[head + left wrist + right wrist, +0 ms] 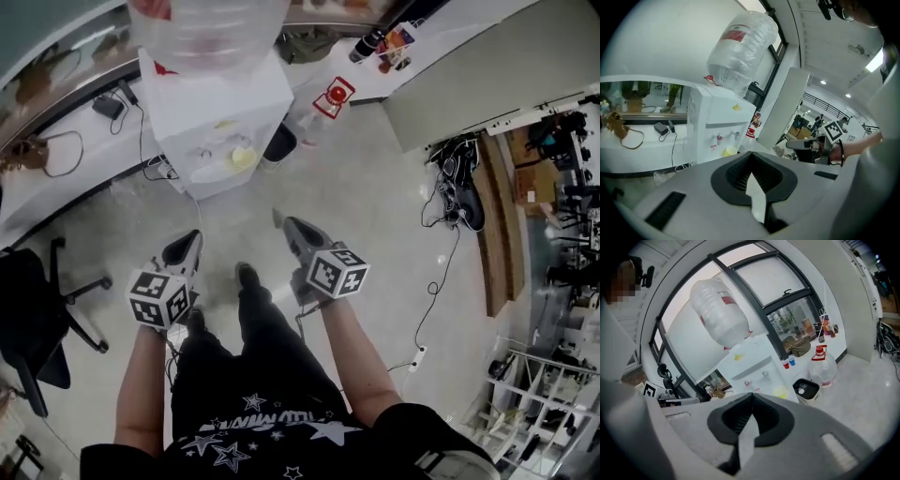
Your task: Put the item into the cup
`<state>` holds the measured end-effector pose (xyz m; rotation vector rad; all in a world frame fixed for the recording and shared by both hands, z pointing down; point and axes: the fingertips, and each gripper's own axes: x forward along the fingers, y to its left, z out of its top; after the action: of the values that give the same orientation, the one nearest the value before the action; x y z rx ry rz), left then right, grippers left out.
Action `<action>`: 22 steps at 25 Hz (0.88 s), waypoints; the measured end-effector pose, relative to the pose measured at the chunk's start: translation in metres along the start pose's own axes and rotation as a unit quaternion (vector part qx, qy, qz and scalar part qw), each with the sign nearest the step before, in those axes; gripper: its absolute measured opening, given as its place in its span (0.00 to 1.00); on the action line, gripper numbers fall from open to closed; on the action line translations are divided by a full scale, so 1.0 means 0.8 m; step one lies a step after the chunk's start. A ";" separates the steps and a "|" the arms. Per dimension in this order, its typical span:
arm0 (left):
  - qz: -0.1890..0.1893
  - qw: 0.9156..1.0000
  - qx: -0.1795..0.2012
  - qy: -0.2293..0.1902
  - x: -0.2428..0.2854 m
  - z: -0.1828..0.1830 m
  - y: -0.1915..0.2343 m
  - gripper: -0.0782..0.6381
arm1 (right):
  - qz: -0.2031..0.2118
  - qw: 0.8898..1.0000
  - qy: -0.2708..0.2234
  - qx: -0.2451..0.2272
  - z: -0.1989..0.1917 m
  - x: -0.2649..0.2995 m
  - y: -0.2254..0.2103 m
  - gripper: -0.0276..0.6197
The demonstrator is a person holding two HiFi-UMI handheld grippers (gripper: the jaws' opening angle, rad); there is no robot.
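Both claws are pinched together with nothing between them: the left gripper (191, 242) and the right gripper (282, 223) hang low in front of the person's legs. What looks like a yellow cup (240, 157) sits in the tap bay of the water dispenser (221, 105), at about 1 o'clock from the left claw and 11 o'clock from the right, which seems slightly nearer. No item to drop in is identifiable.
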<state>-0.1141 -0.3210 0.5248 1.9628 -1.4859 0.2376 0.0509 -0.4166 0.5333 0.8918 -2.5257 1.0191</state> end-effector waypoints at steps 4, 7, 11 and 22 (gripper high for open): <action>0.024 1.000 -0.006 -0.009 0.036 0.006 0.008 0.12 | 0.014 1.000 0.013 -0.008 0.018 0.036 -0.035 0.05; 0.047 0.999 -0.013 -0.007 0.057 0.003 0.022 0.12 | 0.026 0.999 0.023 -0.011 0.023 0.069 -0.055 0.05; 0.073 0.997 -0.028 -0.016 0.082 -0.007 0.046 0.12 | 0.038 0.998 0.040 -0.016 0.017 0.109 -0.074 0.05; 0.113 0.992 -0.034 -0.038 0.141 -0.026 0.099 0.12 | 0.045 0.997 0.055 -0.016 0.000 0.220 -0.112 0.05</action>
<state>-0.1431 -0.4090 0.6293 1.7668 -1.7429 0.2086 -0.0284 -0.5448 0.6612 0.6982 -2.5012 1.0231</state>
